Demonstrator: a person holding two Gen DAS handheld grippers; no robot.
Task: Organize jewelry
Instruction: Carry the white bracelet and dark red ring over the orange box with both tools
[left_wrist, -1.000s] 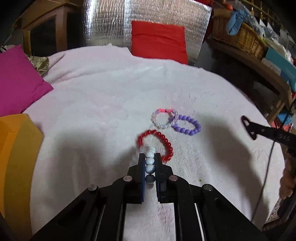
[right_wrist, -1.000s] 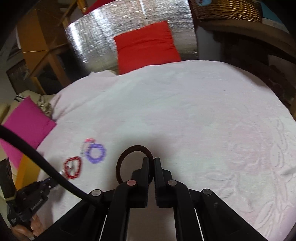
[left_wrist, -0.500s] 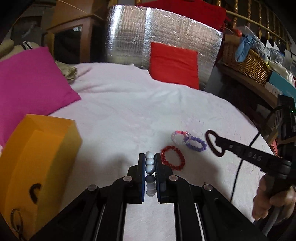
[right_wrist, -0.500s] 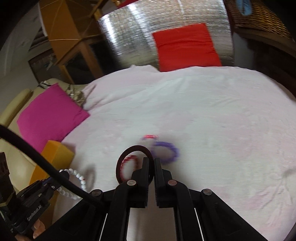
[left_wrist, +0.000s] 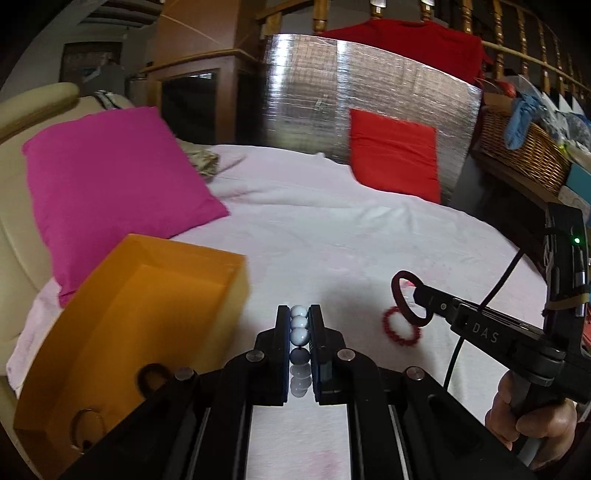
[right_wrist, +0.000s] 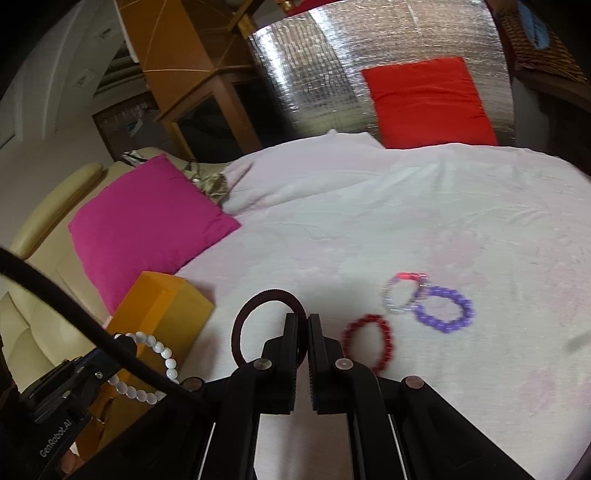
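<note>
With two rings seen in the orange box (left_wrist: 155, 314), a white bead bracelet (left_wrist: 299, 328) is pinched by the closed left gripper (left_wrist: 299, 314) beside it, a dark hoop (right_wrist: 258, 317) clamped by the right gripper (right_wrist: 302, 325), while red (right_wrist: 367, 341), purple (right_wrist: 445, 308) and clear (right_wrist: 402, 293) bracelets are left on the blanket (right_wrist: 406, 206)

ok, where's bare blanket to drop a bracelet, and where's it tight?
Open blanket runs between the magenta pillow and the red cushion, and right of the purple bracelet. Crowded: the red bracelet, purple bracelet and pale bracelet cluster near the right gripper. The orange box has open floor at its far end.
</note>
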